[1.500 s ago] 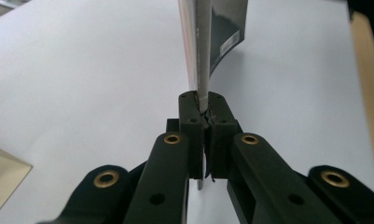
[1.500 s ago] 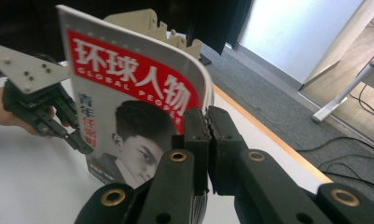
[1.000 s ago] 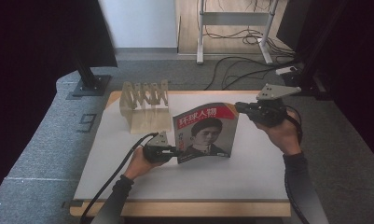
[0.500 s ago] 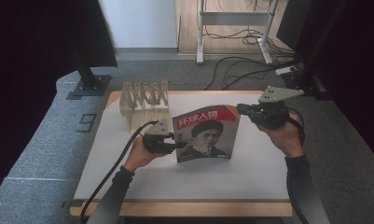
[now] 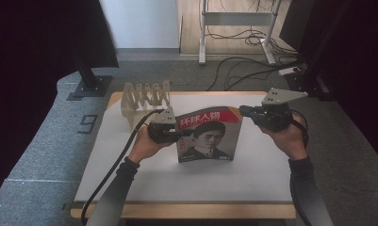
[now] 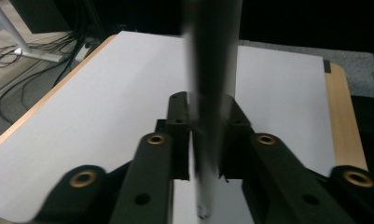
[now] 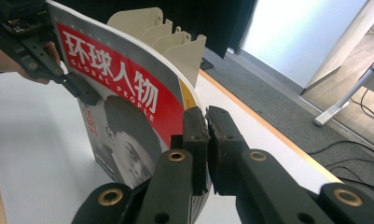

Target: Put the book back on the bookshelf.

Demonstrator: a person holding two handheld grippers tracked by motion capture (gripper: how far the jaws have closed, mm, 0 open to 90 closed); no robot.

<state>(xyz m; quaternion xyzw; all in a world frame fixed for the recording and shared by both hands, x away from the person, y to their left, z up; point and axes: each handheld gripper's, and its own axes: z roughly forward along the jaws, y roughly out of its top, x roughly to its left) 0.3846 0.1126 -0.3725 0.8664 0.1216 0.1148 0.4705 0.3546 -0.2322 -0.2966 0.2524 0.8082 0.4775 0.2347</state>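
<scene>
A magazine (image 5: 208, 136) with a red title band and a portrait cover stands upright on the white table (image 5: 130, 179), held from both sides. My left gripper (image 5: 179, 133) is shut on its left edge, which runs edge-on as a dark blurred strip (image 6: 212, 56) between the closed jaws of that gripper (image 6: 204, 100). My right gripper (image 5: 243, 111) is shut on the upper right corner. In the right gripper view, that gripper (image 7: 207, 116) pinches the bowed cover (image 7: 128, 102), and the left gripper (image 7: 82, 91) grips the far edge.
A beige slotted file rack (image 5: 146, 96) stands at the back left of the table, just behind the magazine; its dividers (image 7: 166, 39) rise past the cover. Cables and desk legs lie on the floor beyond. The wooden table edge (image 6: 345, 121) runs along one side.
The left gripper has moved up and back toward the rack with the magazine's edge. The magazine now stands more upright. The right gripper has barely shifted.
</scene>
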